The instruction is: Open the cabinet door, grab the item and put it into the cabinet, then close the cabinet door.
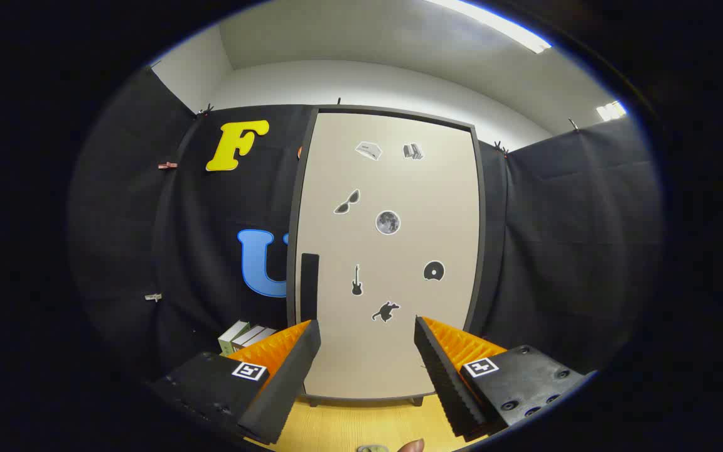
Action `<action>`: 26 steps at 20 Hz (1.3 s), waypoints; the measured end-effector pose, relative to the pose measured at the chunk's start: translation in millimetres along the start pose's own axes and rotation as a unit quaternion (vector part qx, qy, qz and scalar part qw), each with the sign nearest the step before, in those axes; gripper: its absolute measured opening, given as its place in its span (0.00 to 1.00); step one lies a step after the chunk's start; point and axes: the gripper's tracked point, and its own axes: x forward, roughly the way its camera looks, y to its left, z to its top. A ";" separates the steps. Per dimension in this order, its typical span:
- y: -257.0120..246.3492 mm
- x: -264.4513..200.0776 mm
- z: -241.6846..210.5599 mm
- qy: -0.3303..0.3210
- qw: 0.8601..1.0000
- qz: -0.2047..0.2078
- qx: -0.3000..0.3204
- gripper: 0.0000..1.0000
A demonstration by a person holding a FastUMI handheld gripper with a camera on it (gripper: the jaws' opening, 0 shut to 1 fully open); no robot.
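A tall cabinet stands ahead with its beige door (393, 251) closed, framed in dark grey and dotted with small stickers. A dark vertical handle (309, 285) sits on the door's left edge, just beyond the left fingertip. My gripper (366, 339) is open, with nothing between the fingers, pointing at the lower part of the door. A small white and green box (245, 337) lies on the table left of the cabinet, partly hidden behind the left finger.
The cabinet rests on a light wooden tabletop (349, 427). Black cloth walls close in behind and on both sides. A fingertip (410, 446) and a small object show at the near table edge between the fingers.
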 end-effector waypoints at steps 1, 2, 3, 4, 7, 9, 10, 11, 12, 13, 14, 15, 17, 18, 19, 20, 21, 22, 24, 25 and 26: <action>0.2 -0.9 1.5 -0.002 1.000 0.001 0.000 0.97; 0.3 -1.3 1.5 -0.002 1.000 0.001 0.000 0.97; -0.3 -1.8 2.7 -0.003 1.000 0.001 0.000 0.97; 0.0 -2.3 4.0 -0.005 1.000 0.002 0.000 0.97; -0.6 -2.0 4.1 -0.004 1.000 0.003 0.000 0.97; -1.8 -1.3 4.0 -0.003 1.000 0.002 0.003 0.97; -2.1 -1.2 4.2 -0.003 1.000 0.002 0.006 0.97; -2.2 -1.6 3.6 -0.002 1.000 0.003 0.008 0.97; -2.9 -2.0 3.6 -0.003 1.000 0.003 0.010 0.97; -3.6 -2.1 4.1 -0.003 1.000 0.004 0.009 0.97; -5.0 -1.5 4.2 -0.003 1.000 0.004 0.008 0.97; -4.9 -0.8 2.7 -0.002 1.000 0.005 0.008 0.97; -2.2 0.4 2.4 0.000 1.000 0.009 0.017 0.97; 1.5 3.0 2.7 0.002 1.000 0.014 0.023 0.97; 6.6 6.6 3.3 0.003 0.999 0.019 0.028 0.97; 12.4 12.3 4.3 0.005 0.999 0.024 0.033 0.97; 18.5 19.6 5.2 0.006 0.999 0.027 0.036 0.97; 25.7 29.1 4.9 0.008 0.999 0.030 0.039 0.97; 41.0 50.6 2.9 0.013 0.998 0.038 0.045 0.97; 49.7 64.9 1.3 0.015 0.998 0.042 0.047 0.97; 56.6 75.1 -0.2 0.017 0.998 0.044 0.045 0.97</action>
